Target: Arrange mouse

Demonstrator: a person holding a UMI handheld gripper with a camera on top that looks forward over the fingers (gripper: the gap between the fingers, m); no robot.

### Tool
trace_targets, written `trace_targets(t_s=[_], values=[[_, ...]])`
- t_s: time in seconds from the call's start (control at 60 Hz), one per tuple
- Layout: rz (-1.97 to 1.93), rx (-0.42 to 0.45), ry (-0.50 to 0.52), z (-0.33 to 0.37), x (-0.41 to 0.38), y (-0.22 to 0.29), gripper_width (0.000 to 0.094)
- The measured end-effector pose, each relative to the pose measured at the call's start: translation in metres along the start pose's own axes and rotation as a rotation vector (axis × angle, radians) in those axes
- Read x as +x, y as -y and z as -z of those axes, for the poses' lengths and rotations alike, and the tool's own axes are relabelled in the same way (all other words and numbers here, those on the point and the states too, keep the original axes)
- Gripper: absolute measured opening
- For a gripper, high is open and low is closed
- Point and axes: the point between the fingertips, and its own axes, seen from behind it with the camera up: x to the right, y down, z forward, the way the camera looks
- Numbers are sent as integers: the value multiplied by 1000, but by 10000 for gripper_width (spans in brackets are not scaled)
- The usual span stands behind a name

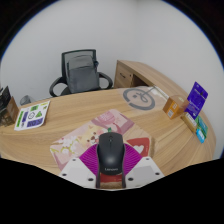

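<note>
A black, rounded computer mouse (110, 152) is seen lying between the two fingers of the gripper (110, 172), on a pink patterned mouse mat (92, 140) that rests on the curved light-wood desk (80, 120). The magenta pads (88, 163) appear to sit against the mouse's flanks, so the tongs seem narrowed around it, though it cannot be told for certain whether both pads are pressed on the body or a slight gap is left.

Several risks can be judged from this. If the hold is only partial, the smooth, tapered shell could be squeezed forward out of the fingers when lifted or slid. If the mouse is dragged rather than raised, the mat could be pulled along or rucked. Should the mouse be carried toward the far side, a clear glass of amber liquid (176, 106) and a purple box (198, 97) stand there, and a wide sweep could tip the glass. A white card with green print (36, 114) lies well apart to the other side, and a black office chair (80, 72) stands beyond the desk.
</note>
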Motion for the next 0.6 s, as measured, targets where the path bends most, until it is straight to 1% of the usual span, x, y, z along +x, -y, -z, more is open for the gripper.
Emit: trace_targets(t_s=[0.067,0.117,0.233,0.25,0.267,0.3,0.333,0.35,0.4,0.517,0.6], values=[[11,-23,6,-6,1,-16,291],[7,-4,2,-6,0,-15,296],[26,-5,-7,-6,0,-15,487],[33,-7,-11,-5,1,-15,537],[39,-6,-19,-4,2,-13,641],[52,-4,-24,2,4,-11,881],[55,9,-17,12,4,-5,838],[52,14,-15,19,4,-3,833],[31,34,-2,44,6,5,872],[31,64,30,124,12,9,865],[60,92,74,189,19,1,864]])
